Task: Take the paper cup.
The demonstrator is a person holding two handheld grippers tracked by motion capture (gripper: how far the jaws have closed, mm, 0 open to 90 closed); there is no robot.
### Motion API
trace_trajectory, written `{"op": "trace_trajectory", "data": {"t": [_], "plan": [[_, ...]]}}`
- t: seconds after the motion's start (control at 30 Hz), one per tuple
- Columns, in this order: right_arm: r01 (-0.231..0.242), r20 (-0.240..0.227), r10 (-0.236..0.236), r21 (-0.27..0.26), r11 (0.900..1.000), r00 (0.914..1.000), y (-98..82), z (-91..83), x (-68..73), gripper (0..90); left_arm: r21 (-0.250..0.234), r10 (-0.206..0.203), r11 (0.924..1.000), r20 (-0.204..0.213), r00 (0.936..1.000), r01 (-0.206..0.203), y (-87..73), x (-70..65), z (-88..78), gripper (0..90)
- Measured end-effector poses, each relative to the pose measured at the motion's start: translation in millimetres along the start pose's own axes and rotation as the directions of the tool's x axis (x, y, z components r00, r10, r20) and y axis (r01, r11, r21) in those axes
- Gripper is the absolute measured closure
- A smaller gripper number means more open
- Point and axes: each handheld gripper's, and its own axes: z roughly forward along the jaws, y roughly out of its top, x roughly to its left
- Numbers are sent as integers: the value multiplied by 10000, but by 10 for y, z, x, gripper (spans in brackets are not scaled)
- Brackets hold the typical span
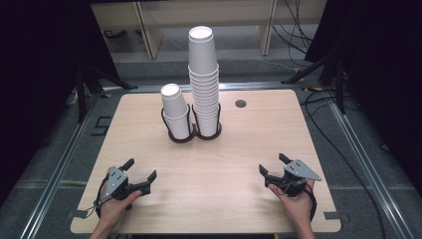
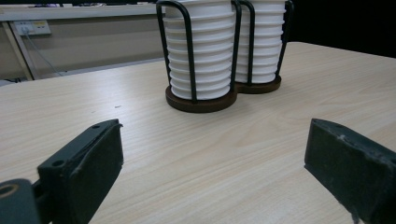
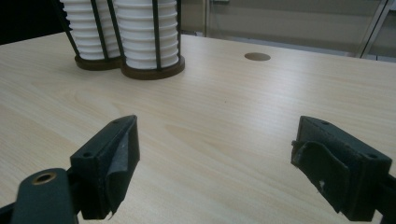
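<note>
both grippers sat at the near edge of the table [image 1: 149, 209], jaws wide and empty: left gripper [image 1: 141, 175], right gripper [image 1: 271, 165]. best approach, i'd judge: come in level and take the top cup by its rim without tipping the cup holder [image 1: 191, 133]. short stack [image 1: 175, 110] and tall stack [image 1: 204, 79] stood in that holder, well ahead of both jaw pairs.
</note>
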Motion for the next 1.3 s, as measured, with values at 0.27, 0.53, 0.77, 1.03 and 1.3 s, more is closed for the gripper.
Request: {"op": "trace_trajectory", "data": {"t": [0.27, 0.53, 0.77, 1.03, 1.3], "plan": [[207, -449, -225, -389, 9990, 9987, 147, 46, 32, 151, -52, 43, 10000, 374, 9993, -42, 101, -26, 112, 15], [410, -421, -446, -821, 9958, 9981, 462, 107, 99, 152, -774, 238, 9968, 713, 9972, -182, 446, -96, 337, 4], [712, -726, -829, -1513, 9859, 9939, 858, 281, 164, 152, -1191, 1045, 9887, 1157, 9878, -907, 897, -211, 612, 4], [828, -1023, -1039, -1925, 9778, 9893, 1399, 523, 247, 152, -1337, 1450, 9832, 1609, 9763, -1240, 1342, -340, 980, 4], [996, -1479, -1346, -2227, 9698, 9798, 1831, 756, 342, 151, -1549, 1893, 9740, 1575, 9692, -1651, 1611, -405, 1286, 6]]}}
